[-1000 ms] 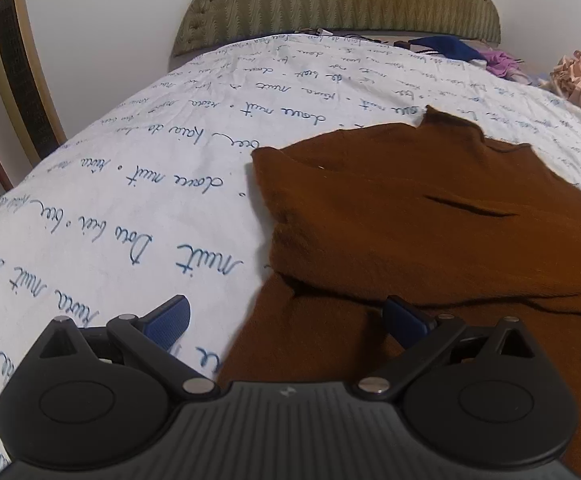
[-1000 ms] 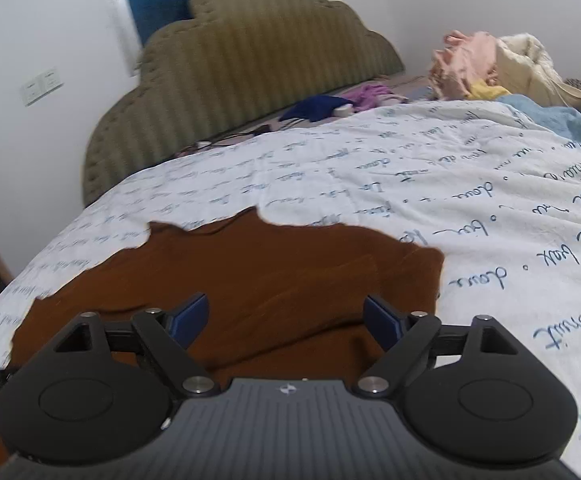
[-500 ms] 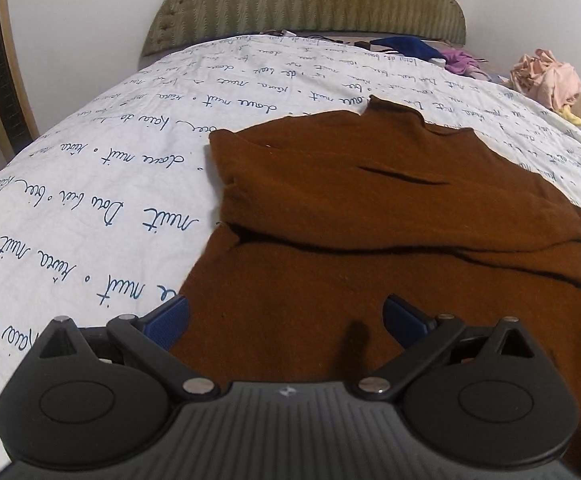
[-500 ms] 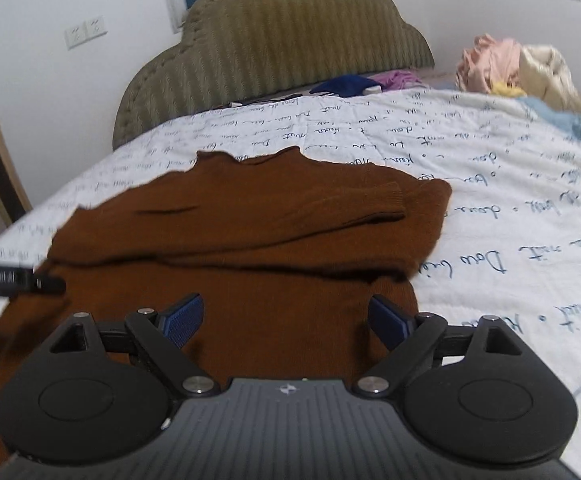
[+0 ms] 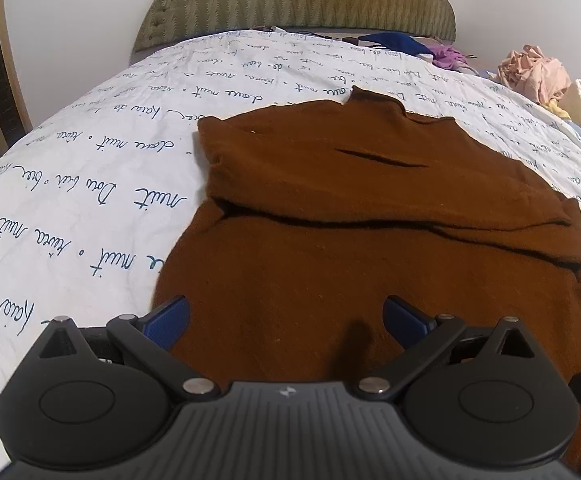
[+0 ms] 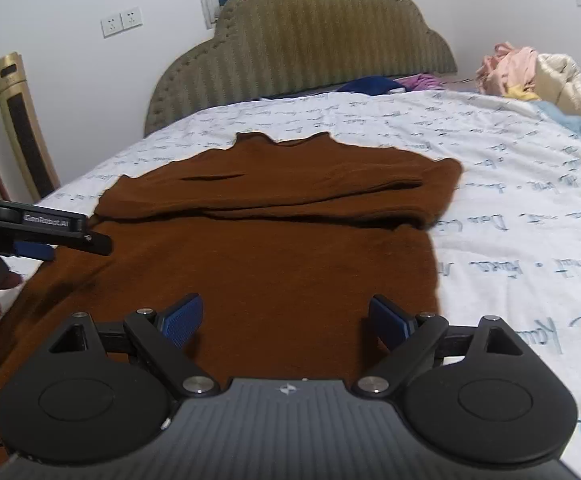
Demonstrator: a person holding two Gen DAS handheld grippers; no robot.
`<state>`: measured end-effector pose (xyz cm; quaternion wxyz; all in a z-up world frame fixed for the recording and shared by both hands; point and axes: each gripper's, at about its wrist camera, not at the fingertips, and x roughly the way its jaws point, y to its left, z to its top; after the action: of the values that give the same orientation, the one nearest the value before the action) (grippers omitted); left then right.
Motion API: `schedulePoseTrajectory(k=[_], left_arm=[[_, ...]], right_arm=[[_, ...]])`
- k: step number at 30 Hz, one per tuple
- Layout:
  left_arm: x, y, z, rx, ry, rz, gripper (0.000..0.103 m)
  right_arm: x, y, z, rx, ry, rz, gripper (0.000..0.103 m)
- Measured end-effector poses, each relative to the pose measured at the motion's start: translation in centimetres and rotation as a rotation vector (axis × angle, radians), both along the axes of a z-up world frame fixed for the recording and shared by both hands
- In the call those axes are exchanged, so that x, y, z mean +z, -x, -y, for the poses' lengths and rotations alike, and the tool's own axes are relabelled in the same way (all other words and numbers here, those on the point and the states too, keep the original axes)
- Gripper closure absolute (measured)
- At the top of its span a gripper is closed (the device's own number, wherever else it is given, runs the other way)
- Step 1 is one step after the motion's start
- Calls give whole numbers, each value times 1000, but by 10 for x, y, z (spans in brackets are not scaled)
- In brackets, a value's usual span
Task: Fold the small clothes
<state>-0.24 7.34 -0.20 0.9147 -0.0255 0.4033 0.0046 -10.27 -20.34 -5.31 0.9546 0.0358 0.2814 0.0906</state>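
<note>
Bed: fills most of both views, covered by a white sheet printed with blue handwriting

Headboard: olive, ribbed, scalloped top edge, upper centre of the frame against a white wall

Brown sweater: the garment being folded; lies flat on the bed, centre of both views, collar pointing toward the headboard; both sleeves are folded across the chest, forming a layered band across the upper half, lower body spread toward the bottom of the frame

Gold tower fan: upright, left edge of the frame, beside the bed

Heap of clothes: pink, cream and yellow pieces, upper right of the frame, on the far side of the bed; a blue garment and a purple garment lie near the headboard

Left claw: bottom centre of its own view, blue pads spread wide, hovering over the sweater's lower left part, gripping nothing; also visible at the left edge of the right-wrist view

Right claw: bottom centre of its view, pads spread wide, over the sweater's lower right part, gripping nothing

Wall sockets: two white plates, upper left of the frame
</note>
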Motion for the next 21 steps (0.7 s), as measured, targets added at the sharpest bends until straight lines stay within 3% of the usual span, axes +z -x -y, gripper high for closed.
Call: schedulePoseTrajectory(k=[7, 12, 16, 21], left_arm=[[4, 8, 3, -9, -17, 11, 0], [3, 9, 5, -14, -20, -1, 0], [3, 12, 5, -17, -34, 5, 0], [-2, 11, 7, -17, -22, -11, 0]], right_arm=[[7, 9, 20, -64, 64, -42, 15], [-3, 6, 31, -82, 16, -90, 15], [3, 12, 29, -109, 155, -44, 14], [5, 9, 45, -103, 32, -62, 13]])
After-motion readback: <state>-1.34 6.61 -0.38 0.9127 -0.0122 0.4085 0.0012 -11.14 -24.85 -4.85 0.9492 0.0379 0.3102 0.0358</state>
